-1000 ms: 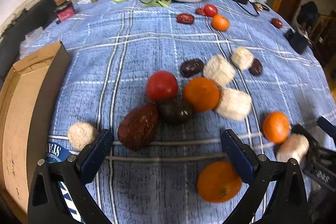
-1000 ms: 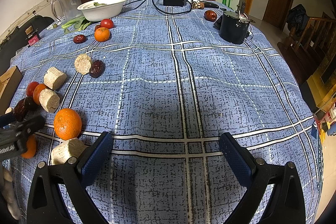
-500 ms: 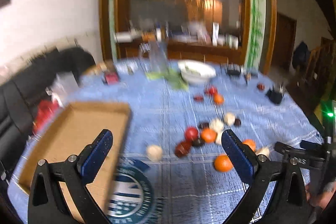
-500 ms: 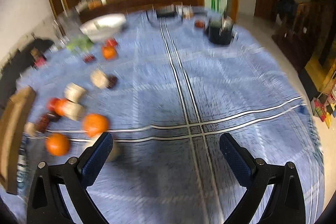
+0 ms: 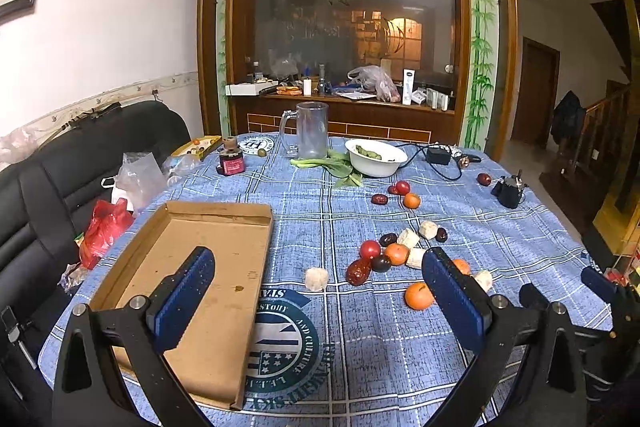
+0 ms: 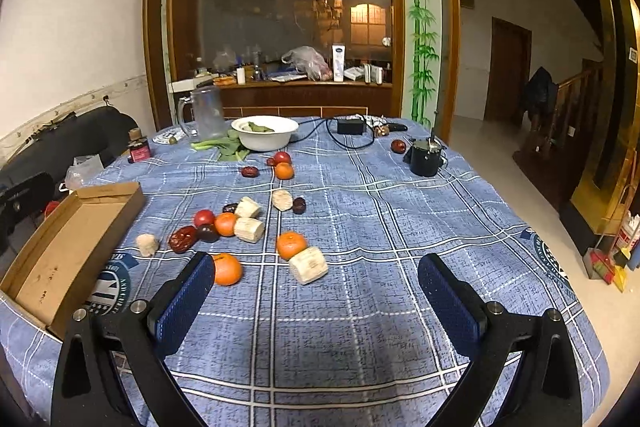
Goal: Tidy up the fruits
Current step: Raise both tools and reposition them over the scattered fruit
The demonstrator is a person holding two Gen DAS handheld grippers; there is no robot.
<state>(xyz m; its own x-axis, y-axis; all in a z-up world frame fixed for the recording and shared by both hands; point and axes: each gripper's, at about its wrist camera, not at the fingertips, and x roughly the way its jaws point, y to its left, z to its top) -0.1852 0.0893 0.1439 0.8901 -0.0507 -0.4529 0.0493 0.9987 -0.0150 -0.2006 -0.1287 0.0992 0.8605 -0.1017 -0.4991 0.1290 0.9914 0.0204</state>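
Overhead, both grippers (image 5: 316, 301) (image 6: 316, 301) wide, fruits (image 6: 226, 223) untouched.

Both grippers are up off the table, pointing forward and slightly down. The left gripper (image 5: 318, 301) has its jaws spread wide with nothing between them. Blue pads (image 5: 182, 301) face inward on black finger arms, and both fingers sit low in the near part of its own view. The right gripper (image 6: 316, 303) looks the same: jaws wide apart, holding nothing, blue pads (image 6: 450, 301) facing each other. In the left wrist view, the right gripper pokes in at the near right edge (image 5: 600, 303), so the two are side by side, close but not touching.
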